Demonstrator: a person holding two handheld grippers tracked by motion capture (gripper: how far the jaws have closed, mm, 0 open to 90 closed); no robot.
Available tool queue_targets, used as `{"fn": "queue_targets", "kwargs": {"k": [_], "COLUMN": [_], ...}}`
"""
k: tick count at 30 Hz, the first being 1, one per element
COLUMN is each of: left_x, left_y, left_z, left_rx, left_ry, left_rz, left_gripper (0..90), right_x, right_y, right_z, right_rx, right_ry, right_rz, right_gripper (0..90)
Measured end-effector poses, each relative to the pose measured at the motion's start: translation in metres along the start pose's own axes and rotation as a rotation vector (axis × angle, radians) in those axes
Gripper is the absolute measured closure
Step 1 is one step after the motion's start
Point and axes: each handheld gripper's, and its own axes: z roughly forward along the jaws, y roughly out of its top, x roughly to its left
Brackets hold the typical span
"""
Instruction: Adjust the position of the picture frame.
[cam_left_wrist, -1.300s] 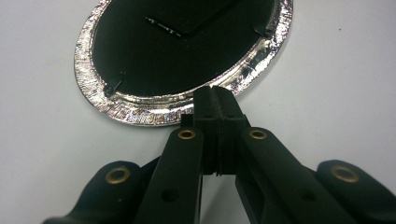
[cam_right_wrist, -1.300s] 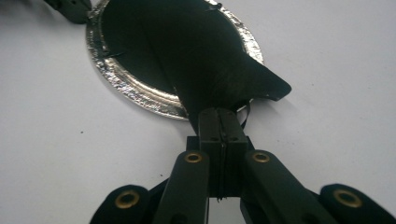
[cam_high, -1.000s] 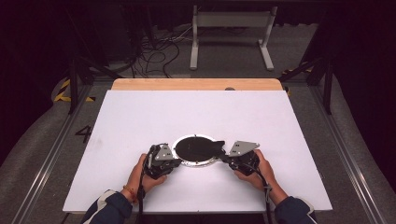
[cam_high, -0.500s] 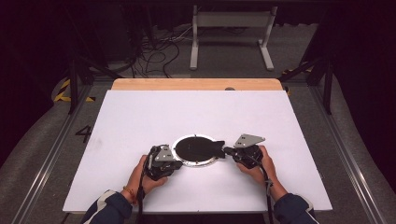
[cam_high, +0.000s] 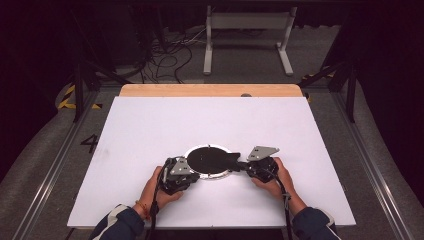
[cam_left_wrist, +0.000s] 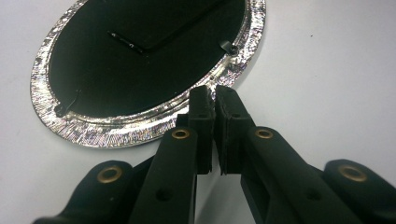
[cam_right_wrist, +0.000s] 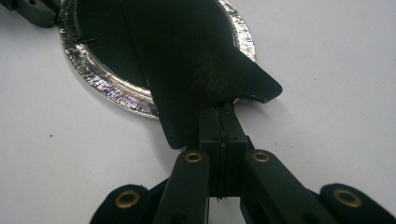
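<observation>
- I'm working at the near middle of the white table (cam_high: 150, 125), where the foil dish (cam_high: 214, 175) is lying flat, between my two hands.
- My right gripper (cam_high: 240, 165) is coming in from the dish's right side; in the right gripper view its jaws are pressed tight together (cam_right_wrist: 223, 112), pinching a corner of the black film (cam_right_wrist: 196, 70) that covers the dish.
- That corner is already standing up off the foil rim (cam_right_wrist: 107, 88) as a loose flap, so I'm judging the job as peeling the cover off, and it is only just started. Most of the film (cam_high: 209, 159) is looking flat and stuck down.
- I'm gripping right at the flap's edge because the film is thin, and a shallow bite could slip out.
- My left gripper (cam_high: 192, 170) is sitting at the opposite, left edge of the dish. In the left gripper view its jaws are nearly together (cam_left_wrist: 214, 93), with only a hairline gap, nipping the crinkled rim (cam_left_wrist: 116, 135).
- I'm reading that as an anchor: the dish is light, so without a hold on it the pull would be dragging the whole thing along.
- Both grippers are lying low, close to the table.
- Risk I'm seeing: the foil rim tearing or bending under the left pinch.
</observation>
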Motion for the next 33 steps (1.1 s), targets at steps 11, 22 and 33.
{"fn": "queue_targets", "kwargs": {"k": [11,22,33], "left_x": [0.015,0.027,0.008], "left_y": [-0.004,-0.003,0.002], "left_z": [-0.005,-0.004,-0.006], "left_rx": [0.013,0.006,-0.036], "left_ry": [0.010,0.020,-0.057], "left_rz": [-0.019,-0.061,-0.031], "left_gripper": [89.8,90.0,90.0], "right_x": [0.022,0.030,-0.012], "right_y": [0.000,0.008,0.012], "right_z": [-0.004,-0.009,0.003], "right_rx": [-0.004,0.018,-0.030], "right_ry": [0.019,0.057,-0.090], "right_rz": [-0.069,-0.126,0.012], "right_gripper": [90.0,90.0,90.0]}}
